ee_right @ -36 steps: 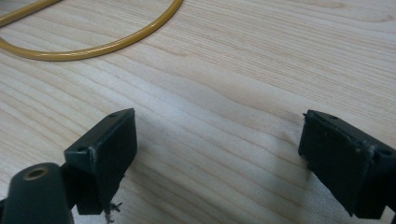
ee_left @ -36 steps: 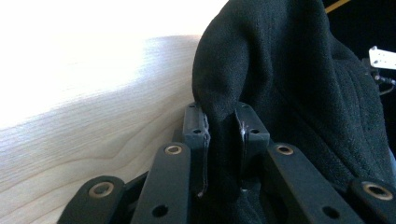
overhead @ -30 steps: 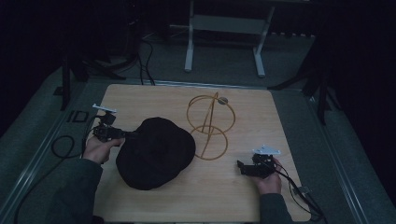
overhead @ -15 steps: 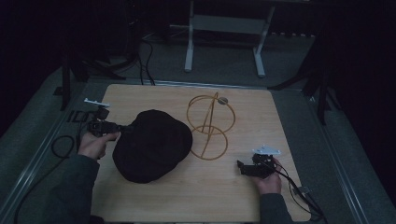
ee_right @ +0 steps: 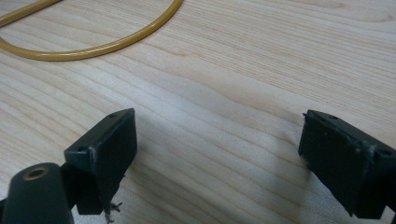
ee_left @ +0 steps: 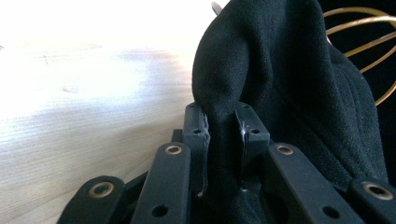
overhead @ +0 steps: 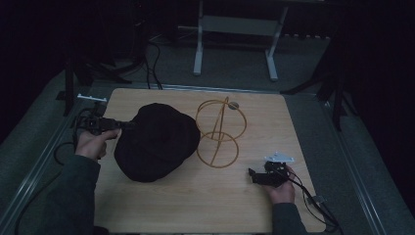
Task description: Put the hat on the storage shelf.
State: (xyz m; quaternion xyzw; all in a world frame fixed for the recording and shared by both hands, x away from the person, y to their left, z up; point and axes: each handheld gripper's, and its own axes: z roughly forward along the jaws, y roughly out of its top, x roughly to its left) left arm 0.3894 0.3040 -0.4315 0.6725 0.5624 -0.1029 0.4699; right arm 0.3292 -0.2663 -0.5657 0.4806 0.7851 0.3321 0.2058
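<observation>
Black hat (overhead: 155, 142), soft matte fabric, rounded crown, lies left of centre on the wooden table (overhead: 274, 117), touching the gold wire stand (overhead: 219, 133). High view gives the hat's whole outline; left gripper view gives the pinch: a fold of hat fabric runs between the jaws. Left gripper (ee_left: 223, 128) is clamped on the hat's left edge. Right gripper (ee_right: 217, 158) gapes wide over bare wood, well apart from the hat.
</observation>
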